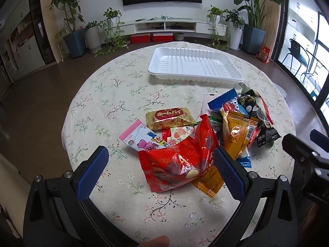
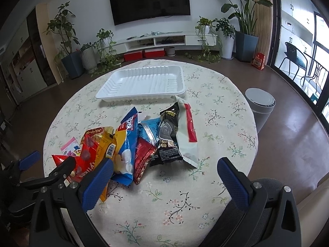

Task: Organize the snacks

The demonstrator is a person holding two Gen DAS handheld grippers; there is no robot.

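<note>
A pile of snack packets lies on the round floral table (image 1: 115,107). My left gripper (image 1: 160,160) is open, its fingers on either side of a red crinkly packet (image 1: 174,164) at the near edge of the pile. A gold packet (image 1: 168,117), a pink cartoon packet (image 1: 139,138), an orange packet (image 1: 236,138) and a blue packet (image 1: 224,100) lie around it. An empty white tray (image 1: 193,65) sits behind the pile. My right gripper (image 2: 164,170) is open and empty, just in front of a black packet (image 2: 168,140) and a white-red packet (image 2: 187,131). The tray also shows there (image 2: 141,84).
A grey bin (image 2: 261,107) stands on the floor right of the table. Potted plants, a low TV cabinet and red boxes line the far wall. The left gripper's body (image 2: 30,170) shows at the left of the right wrist view.
</note>
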